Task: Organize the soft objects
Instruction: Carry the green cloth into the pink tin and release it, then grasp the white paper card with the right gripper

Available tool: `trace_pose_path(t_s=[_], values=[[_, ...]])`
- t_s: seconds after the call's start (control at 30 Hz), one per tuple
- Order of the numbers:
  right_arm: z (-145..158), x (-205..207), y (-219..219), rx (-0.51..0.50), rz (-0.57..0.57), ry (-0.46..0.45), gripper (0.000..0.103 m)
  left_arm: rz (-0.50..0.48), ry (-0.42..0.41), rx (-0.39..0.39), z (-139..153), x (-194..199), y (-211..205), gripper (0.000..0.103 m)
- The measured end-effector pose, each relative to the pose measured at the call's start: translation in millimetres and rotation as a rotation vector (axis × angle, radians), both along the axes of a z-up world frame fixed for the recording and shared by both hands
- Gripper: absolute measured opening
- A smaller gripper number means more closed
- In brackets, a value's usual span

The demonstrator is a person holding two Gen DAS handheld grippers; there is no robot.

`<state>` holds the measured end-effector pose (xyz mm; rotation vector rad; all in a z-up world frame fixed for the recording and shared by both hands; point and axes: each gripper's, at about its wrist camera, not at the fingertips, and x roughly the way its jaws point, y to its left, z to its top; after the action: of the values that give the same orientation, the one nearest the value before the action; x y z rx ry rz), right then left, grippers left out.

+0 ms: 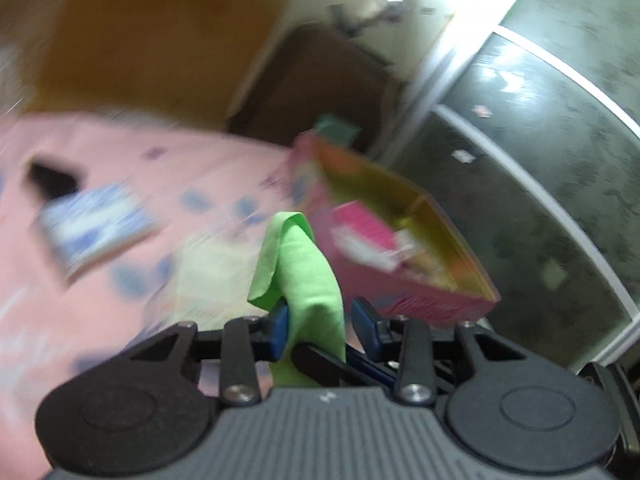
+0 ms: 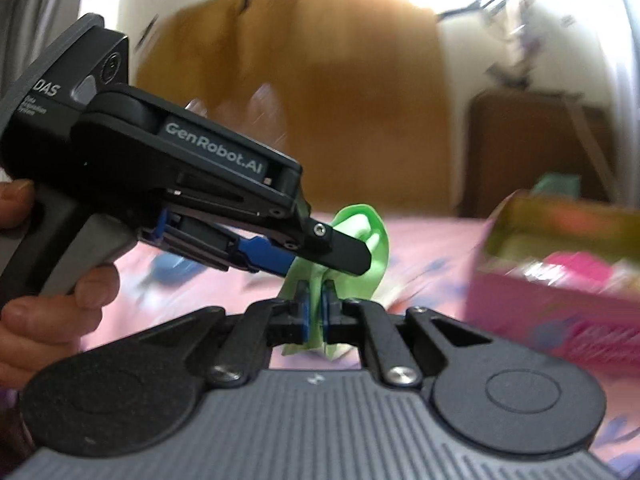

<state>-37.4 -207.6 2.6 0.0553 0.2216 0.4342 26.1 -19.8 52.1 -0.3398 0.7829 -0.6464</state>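
1. At lower centre of the right wrist view, the right gripper had its jaws clamped on the green cloth.
2. The left gripper stood with jaws apart, the cloth draped between them.
3. Beyond, right of centre, a pink box sat on the pink bedsheet.

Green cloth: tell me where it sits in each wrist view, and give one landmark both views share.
Left wrist view: the green cloth rises at lower centre between the left gripper fingers, which stand apart.
Right wrist view: the cloth is at centre, pinched in the right gripper, with the left gripper reaching in from the left.
Shared landmark: the pink box, right of the cloth in both.
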Motion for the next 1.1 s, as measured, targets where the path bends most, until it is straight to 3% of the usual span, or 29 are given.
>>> trace_pose_path(t_s=[0.1,0.23,0.37,0.43,0.53,0.6,0.73,0.9,0.97,1.1], values=[[14.4,6.0,-30.1,0.019,-0.104,-0.056,0.009,-0.074,-0.075,0.005,23.8,12.2,-36.7,0.035],[22.9,26.7,-63.9,0.039,-0.227,-0.064,0.009,-0.142,-0.139,0.017,44.0,38.2,-89.7,0.038],[18.0,71.0,-84.4,0.021,-0.385,-0.022,0.012,-0.142,-0.191,0.066,49.5,61.4,-139.3,0.064],[11.1,97.4,-90.3,-0.022,-0.467,0.042,0.043,-0.105,-0.221,0.128,47.4,72.8,-159.2,0.067],[1.0,93.2,-107.8,0.034,-0.519,0.072,0.048,-0.029,-0.216,0.211,37.9,84.6,-172.5,0.067],[-1.5,79.4,-113.2,0.079,-0.527,0.060,0.049,-0.021,-0.208,0.204,31.2,80.4,-163.3,0.067],[-1.9,45.2,-108.8,0.126,-0.535,0.005,0.049,0.010,-0.266,0.249,25.7,55.4,-135.0,0.069],[3.3,20.9,-76.1,0.151,-0.391,-0.025,0.049,0.074,-0.300,0.273,16.5,10.9,-74.5,0.076],[4.3,20.3,-54.8,0.123,-0.301,-0.001,0.049,0.132,-0.317,0.293,10.0,-5.0,-43.6,0.077],[-2.7,34.5,-10.7,0.095,-0.122,0.138,0.049,0.285,-0.313,0.377,-7.8,-21.6,17.0,0.077]])
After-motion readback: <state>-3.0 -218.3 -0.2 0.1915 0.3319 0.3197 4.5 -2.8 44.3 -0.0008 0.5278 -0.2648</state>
